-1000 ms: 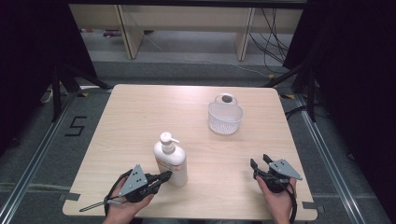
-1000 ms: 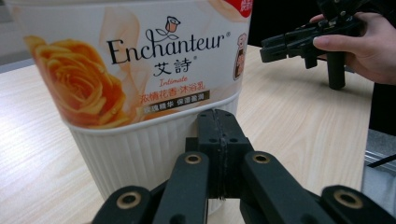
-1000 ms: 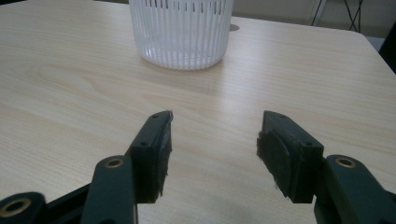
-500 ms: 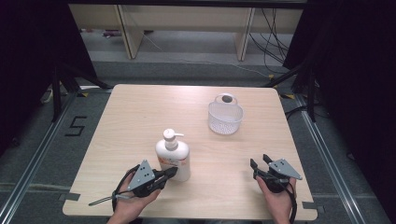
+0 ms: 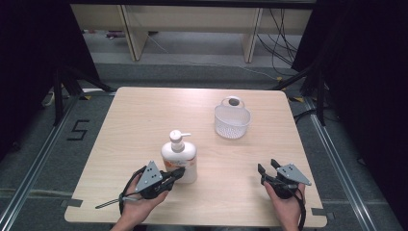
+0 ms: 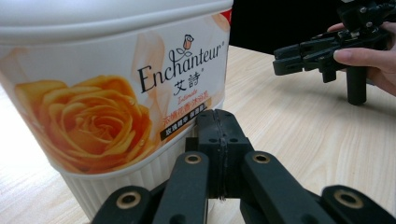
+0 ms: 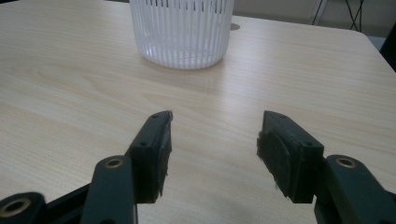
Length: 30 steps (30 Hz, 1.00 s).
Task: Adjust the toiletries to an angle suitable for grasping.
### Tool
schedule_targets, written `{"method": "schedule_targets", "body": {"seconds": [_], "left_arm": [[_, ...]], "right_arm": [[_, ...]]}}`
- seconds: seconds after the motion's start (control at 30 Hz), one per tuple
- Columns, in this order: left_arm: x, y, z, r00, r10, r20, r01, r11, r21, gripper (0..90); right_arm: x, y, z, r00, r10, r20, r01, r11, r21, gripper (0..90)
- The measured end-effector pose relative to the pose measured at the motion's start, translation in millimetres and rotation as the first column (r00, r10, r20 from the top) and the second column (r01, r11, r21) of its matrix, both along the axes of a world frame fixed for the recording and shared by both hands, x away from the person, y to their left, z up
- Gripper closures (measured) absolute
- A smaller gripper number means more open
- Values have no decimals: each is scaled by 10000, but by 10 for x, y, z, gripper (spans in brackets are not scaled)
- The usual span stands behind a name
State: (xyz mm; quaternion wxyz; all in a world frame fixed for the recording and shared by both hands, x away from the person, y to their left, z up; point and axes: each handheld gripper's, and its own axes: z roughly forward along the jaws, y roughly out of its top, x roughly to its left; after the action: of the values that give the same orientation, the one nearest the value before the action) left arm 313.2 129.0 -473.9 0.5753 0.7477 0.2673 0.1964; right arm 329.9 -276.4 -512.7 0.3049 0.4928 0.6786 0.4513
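Observation:
A white pump bottle [image 5: 179, 156] with an orange rose label [image 6: 116, 84] stands upright near the table's front left. My left gripper [image 5: 178, 173] is shut with nothing between its jaws, and its closed tips [image 6: 218, 122] rest against the bottle's lower front. At the front right my right gripper [image 5: 267, 166] is held just above the wood with its jaws open and empty [image 7: 214, 135]. It also appears far off [image 6: 285, 58] in the left gripper view. A white slotted basket [image 5: 232, 120] stands farther back on the right, straight ahead of the right gripper [image 7: 182, 32].
The light wooden table [image 5: 144, 120] has bare surface on its left half and between bottle and basket. Dark curtains flank the table. Shelf legs and cables lie on the floor beyond the far edge.
My left gripper has edged to the right and away from the person, against the bottle's base. The bottle has shifted slightly away from the front edge. The right gripper has stayed still.

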Motion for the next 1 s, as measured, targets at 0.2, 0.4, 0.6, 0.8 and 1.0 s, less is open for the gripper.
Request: {"method": "schedule_targets", "body": {"seconds": [0.2, 0.4, 0.6, 0.8, 1.0], "left_arm": [[3, -6, -1, 10000, 89, -22, -89, 10000, 4, 891], [-28, 10, 30, 9999, 172, 5, -172, 9998, -129, 862], [-125, 77, 83, 9997, 171, -176, -177, 9993, -336, 778], [-237, 217, 126, 9982, 527, -281, -546, 9960, -706, 649], [-339, 301, 197, 9937, 1106, 207, -1084, 9904, -863, 511]], "right_arm": [[6, -11, -1, 9999, 95, 70, -95, 9999, -85, 442], [0, 0, -3, 10000, 9, 80, -8, 10000, -74, 441], [7, -11, -1, 9999, 116, 72, -115, 9999, -98, 438], [-2, 1, 0, 10000, -2, -11, 2, 10000, 46, 434], [13, -37, 6, 9997, 187, 153, -182, 9993, -318, 430]]}}
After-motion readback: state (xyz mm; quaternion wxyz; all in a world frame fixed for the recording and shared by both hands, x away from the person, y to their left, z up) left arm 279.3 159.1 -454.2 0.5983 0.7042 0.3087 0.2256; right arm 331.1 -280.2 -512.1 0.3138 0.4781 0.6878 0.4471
